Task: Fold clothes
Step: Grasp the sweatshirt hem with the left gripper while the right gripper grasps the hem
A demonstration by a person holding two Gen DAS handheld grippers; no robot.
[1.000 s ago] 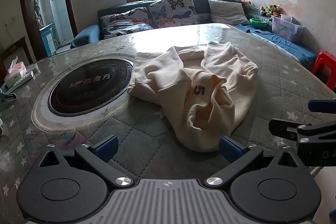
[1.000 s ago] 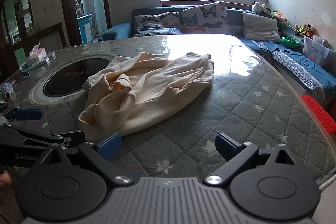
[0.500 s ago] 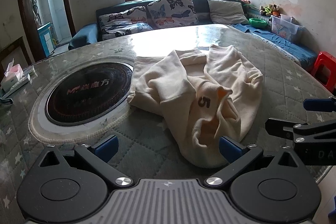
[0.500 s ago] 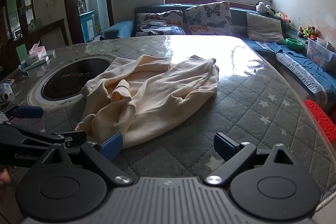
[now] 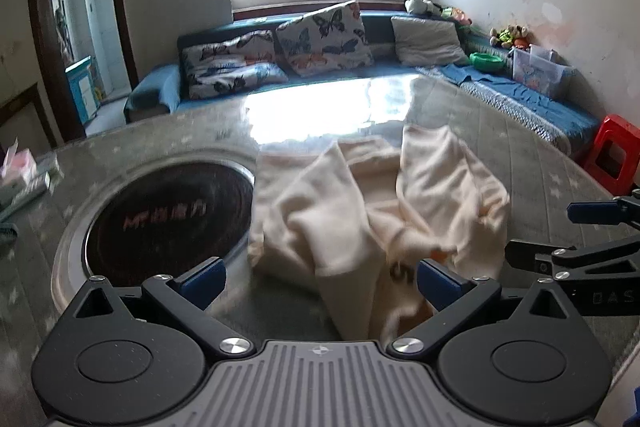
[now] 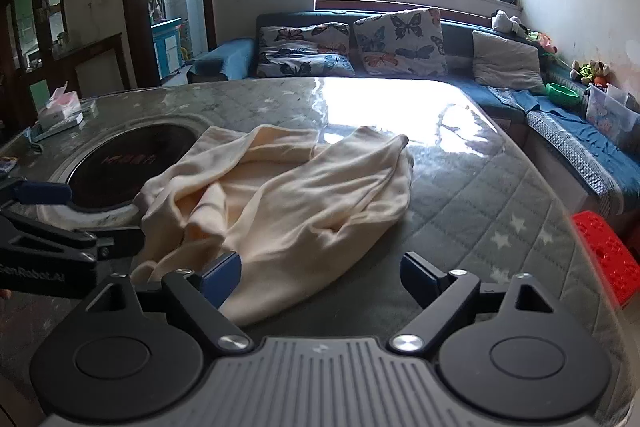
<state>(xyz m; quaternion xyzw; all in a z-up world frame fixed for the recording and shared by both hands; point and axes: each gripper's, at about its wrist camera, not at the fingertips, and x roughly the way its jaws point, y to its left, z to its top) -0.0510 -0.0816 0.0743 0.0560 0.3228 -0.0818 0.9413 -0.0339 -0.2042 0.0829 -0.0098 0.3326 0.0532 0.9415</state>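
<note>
The left gripper [image 5: 318, 281] hangs spread wide with nothing between its blue-padded jaws, poised over the near edge of the crumpled cream fleece sweatshirt [image 5: 372, 211], whose printed front shows a dark numeral close to the right-hand pad. The right gripper [image 6: 320, 277] is also spread and empty, though its jaws have just been closing a little; its left pad sits just above the garment's near hem [image 6: 260, 291] without pressing it. The sweatshirt lies bunched in a heap on the round table covered in grey-green quilted star-print cloth [image 6: 500, 211], its far side overlapping the rim of the black circular cooktop [image 5: 168, 211] set into the tabletop. To do this step well, I judge each gripper should come down on a separate corner of the hem, pinch a single layer rather than a bundled fold, then lift and draw apart so the cloth spreads flat before any fold is made; dragging it further over the cooktop ring could snag it. As for containers, a clear plastic storage box [image 5: 540, 71] sits on the blue bench against the wall with contents too blurred to name, a green bowl [image 5: 486, 60] beside it looks empty, and a tissue box [image 6: 60, 105] with pink tissue rests on the table's far left.
</note>
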